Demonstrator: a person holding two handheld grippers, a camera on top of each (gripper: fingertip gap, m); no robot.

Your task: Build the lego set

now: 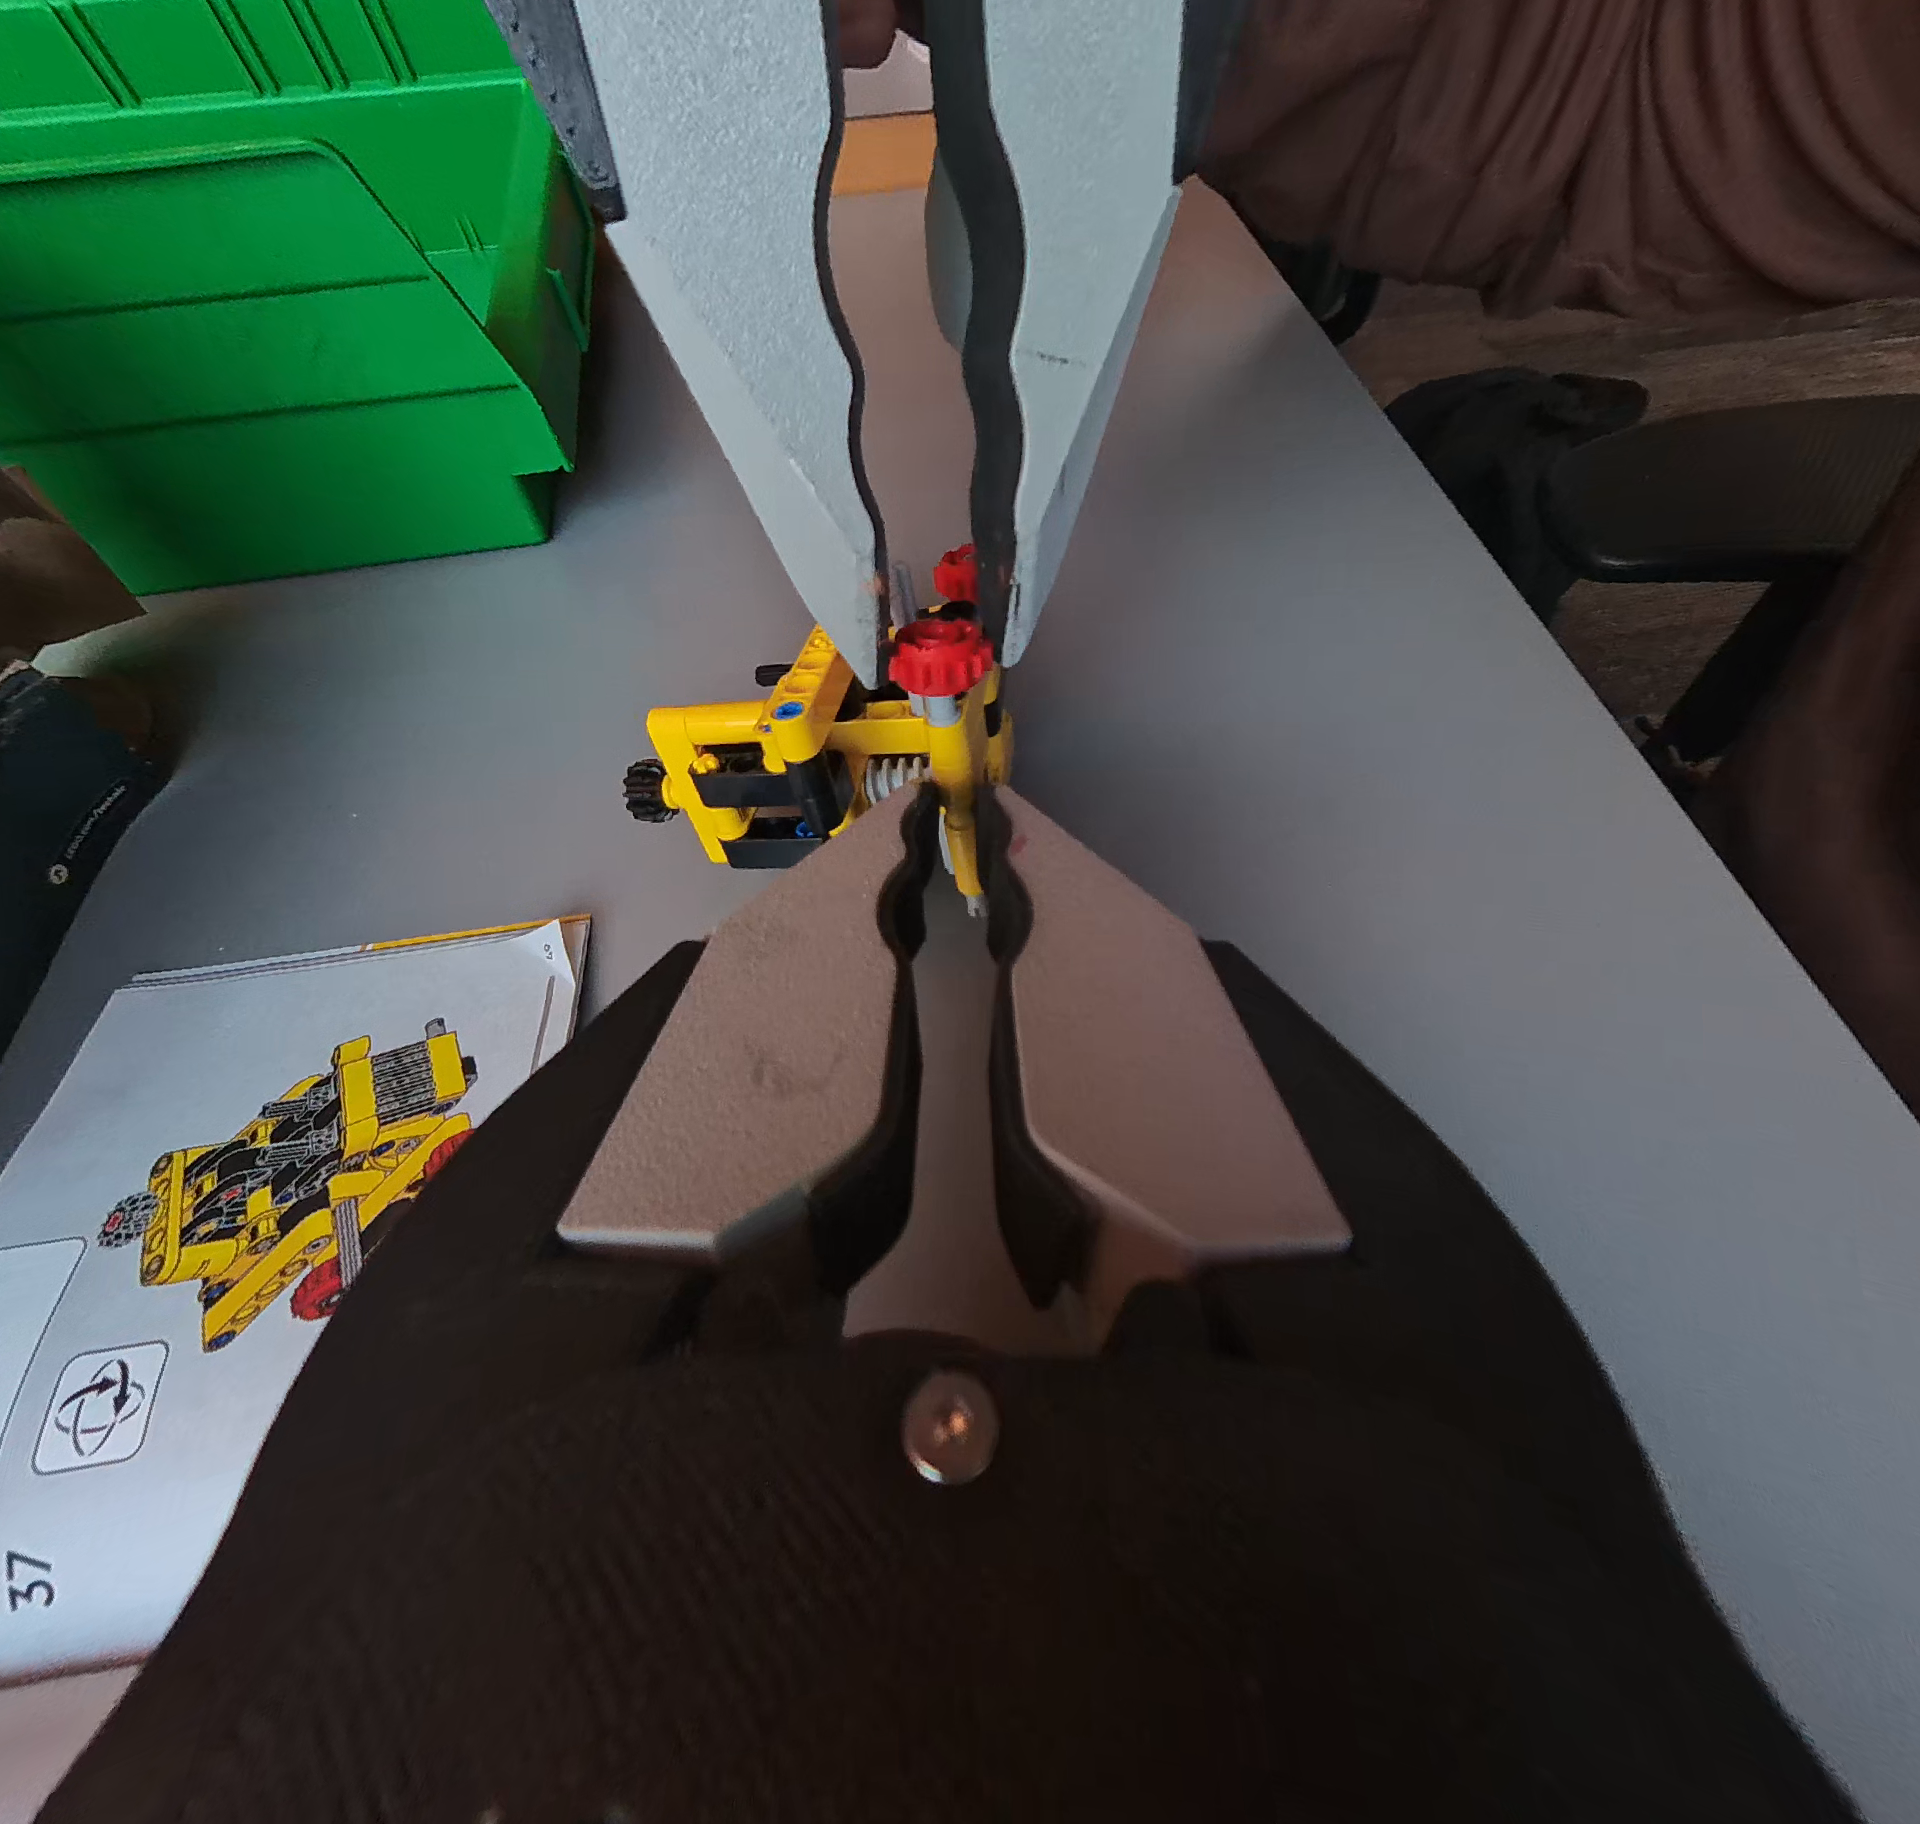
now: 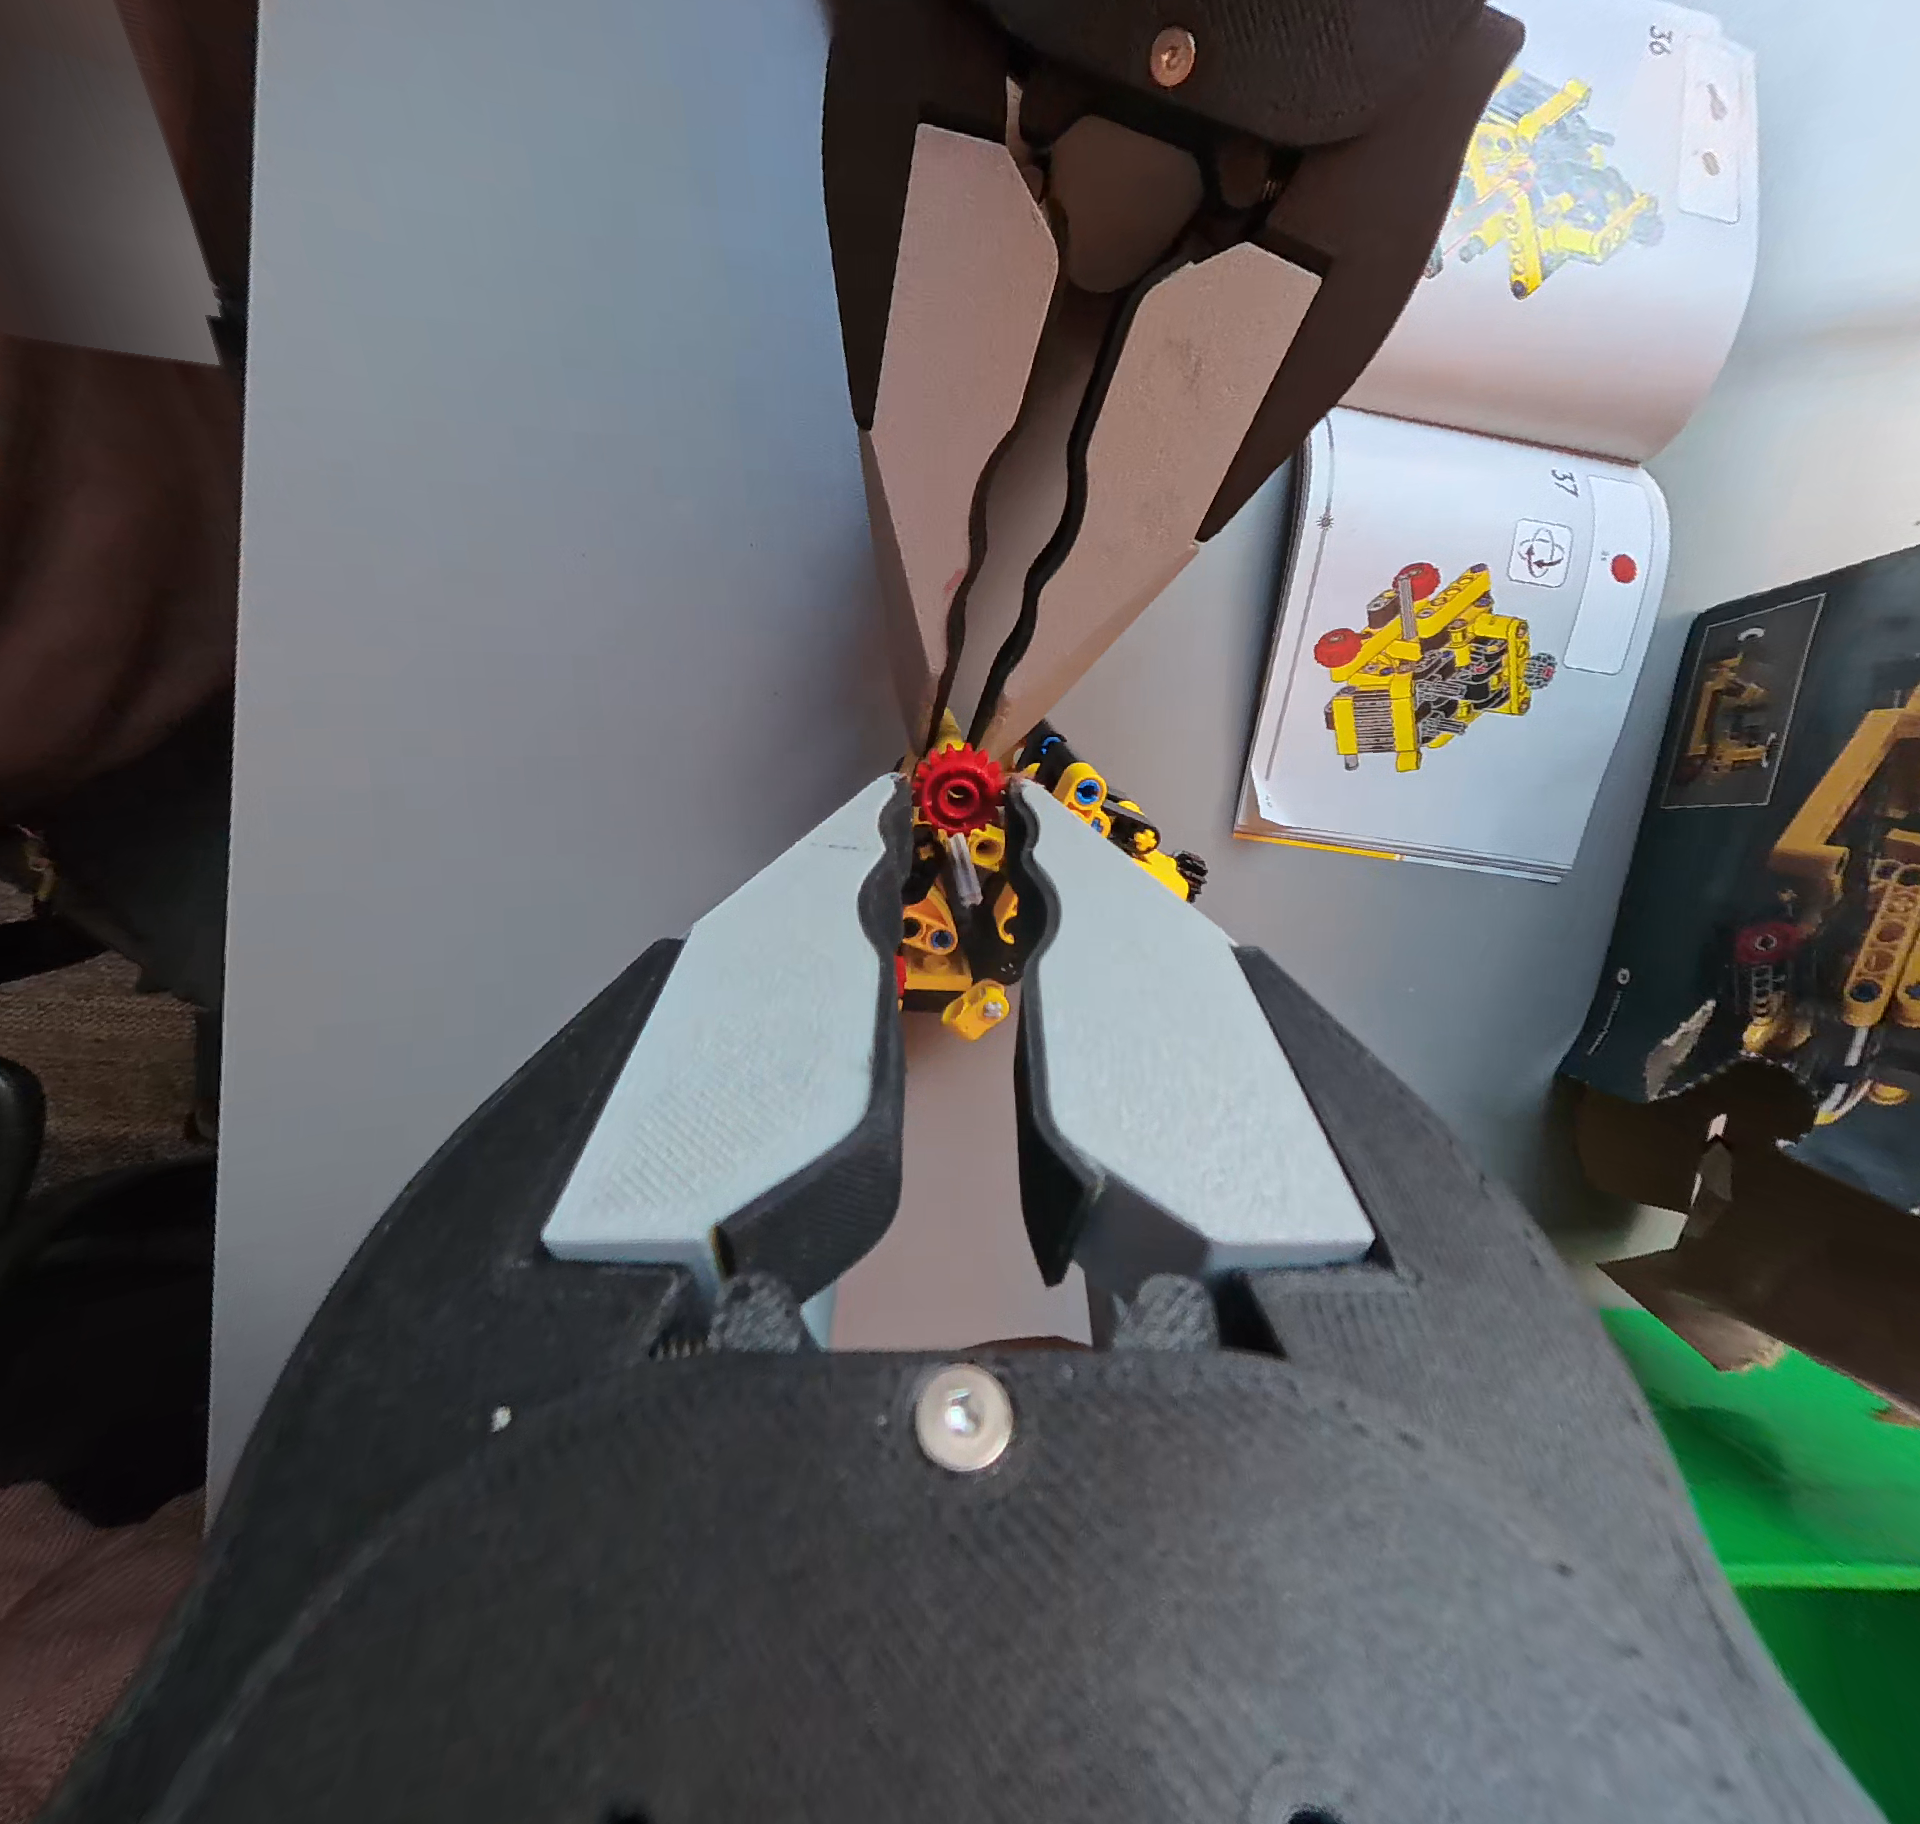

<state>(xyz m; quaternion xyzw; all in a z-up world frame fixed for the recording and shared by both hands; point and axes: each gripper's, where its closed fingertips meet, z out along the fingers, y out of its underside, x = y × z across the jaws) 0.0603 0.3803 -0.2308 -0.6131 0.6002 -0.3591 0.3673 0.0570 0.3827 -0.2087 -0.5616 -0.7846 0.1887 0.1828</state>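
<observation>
Lego model (image 1: 831, 766) pinched by left fingers (image 1: 920, 844); right fingers (image 2: 888, 829) apparently clamp its red gear (image 2: 954, 794).

Lego model (image 1: 831, 766): part-built yellow and black frame, lying on the grey worktop (image 1: 1247, 839) near its middle. Red gear (image 2: 953, 793) sits atop a grey axle; a small black gear (image 1: 646, 790) at one end.

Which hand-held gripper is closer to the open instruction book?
Left. The left hand-held gripper reaches over the book's edge to hold the yellow model. The right hand-held gripper comes from the far side, away from the book.
</observation>
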